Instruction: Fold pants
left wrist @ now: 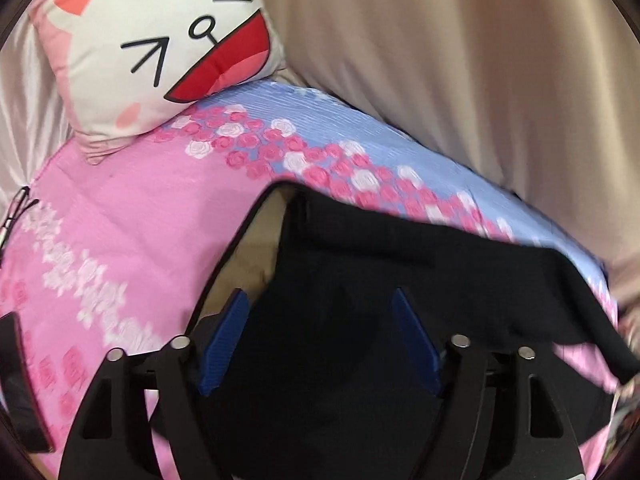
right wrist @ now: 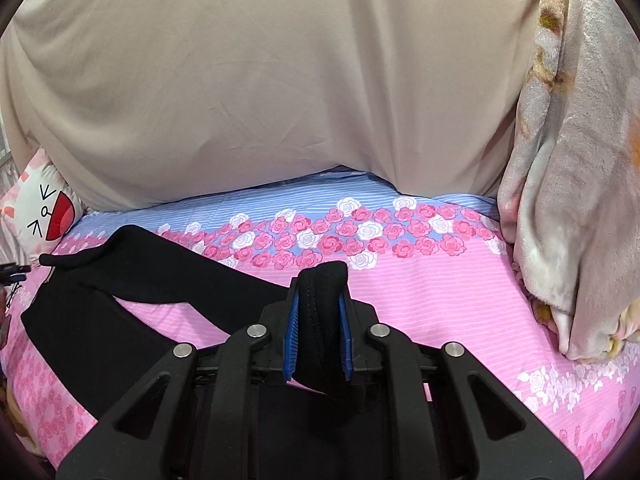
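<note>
The black pants (right wrist: 132,300) lie on a pink and blue flowered bedsheet (right wrist: 440,280), their legs stretching to the left. My right gripper (right wrist: 319,292) is shut on a bunched edge of the pants (right wrist: 324,280), held between the blue pads (right wrist: 294,320). In the left wrist view the pants (left wrist: 400,260) spread under and ahead of my left gripper (left wrist: 320,300), which is open with its blue pads (left wrist: 224,332) wide apart over the black cloth. A beige lining (left wrist: 256,240) shows at the opening of the pants.
A white cartoon-face pillow (left wrist: 160,48) sits at the far left of the bed. A beige cover (right wrist: 280,80) hangs behind the bed. A fleecy flowered blanket (right wrist: 568,160) hangs at the right. Glasses (left wrist: 16,212) lie at the left edge.
</note>
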A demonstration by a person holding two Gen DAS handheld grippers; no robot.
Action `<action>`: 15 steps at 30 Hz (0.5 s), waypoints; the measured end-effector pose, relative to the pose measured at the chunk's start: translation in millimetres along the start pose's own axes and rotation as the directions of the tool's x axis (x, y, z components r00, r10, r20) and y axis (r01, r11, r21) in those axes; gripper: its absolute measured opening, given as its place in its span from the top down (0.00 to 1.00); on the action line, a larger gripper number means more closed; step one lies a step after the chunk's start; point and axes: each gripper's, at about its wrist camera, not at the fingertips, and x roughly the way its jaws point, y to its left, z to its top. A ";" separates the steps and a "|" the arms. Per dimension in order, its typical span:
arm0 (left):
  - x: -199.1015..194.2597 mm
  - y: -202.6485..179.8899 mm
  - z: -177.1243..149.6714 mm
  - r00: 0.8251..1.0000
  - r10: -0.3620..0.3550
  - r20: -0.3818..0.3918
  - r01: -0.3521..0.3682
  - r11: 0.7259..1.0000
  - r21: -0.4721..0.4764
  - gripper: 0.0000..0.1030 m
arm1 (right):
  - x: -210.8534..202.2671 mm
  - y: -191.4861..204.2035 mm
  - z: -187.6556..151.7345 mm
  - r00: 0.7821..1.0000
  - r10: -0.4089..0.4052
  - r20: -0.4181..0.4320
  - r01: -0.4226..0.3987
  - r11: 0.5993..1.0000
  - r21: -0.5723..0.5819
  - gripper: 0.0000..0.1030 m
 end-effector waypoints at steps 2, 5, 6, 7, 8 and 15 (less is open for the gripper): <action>22.9 5.4 21.4 0.998 0.061 -0.016 -0.062 0.997 -0.055 0.25 | 1.1 -0.6 -1.3 1.000 0.007 -0.011 -0.007 1.000 -0.013 0.85; 54.5 14.8 40.2 0.990 0.129 -0.059 -0.135 0.985 -0.111 0.25 | 2.7 -1.1 -0.9 1.000 -0.005 -0.020 0.004 1.000 -0.011 0.85; 61.7 17.2 42.5 0.988 0.135 -0.078 -0.144 0.982 -0.122 0.26 | 3.8 -1.6 -0.5 1.000 -0.009 -0.023 0.008 1.000 -0.009 0.85; 73.3 19.2 44.3 0.984 0.135 -0.119 -0.149 0.981 -0.127 0.36 | 4.9 -2.1 -0.2 1.000 -0.012 -0.025 0.011 1.000 -0.007 0.85; 80.4 18.6 45.1 0.983 0.112 -0.146 -0.130 0.984 -0.120 0.81 | 6.5 -2.6 0.2 0.999 -0.018 -0.028 0.017 1.000 -0.005 0.85; 14.5 -0.7 48.7 0.999 -0.033 -0.044 0.034 0.999 0.026 0.81 | -3.6 0.6 15.9 1.000 -0.022 0.011 0.022 1.000 -0.022 0.85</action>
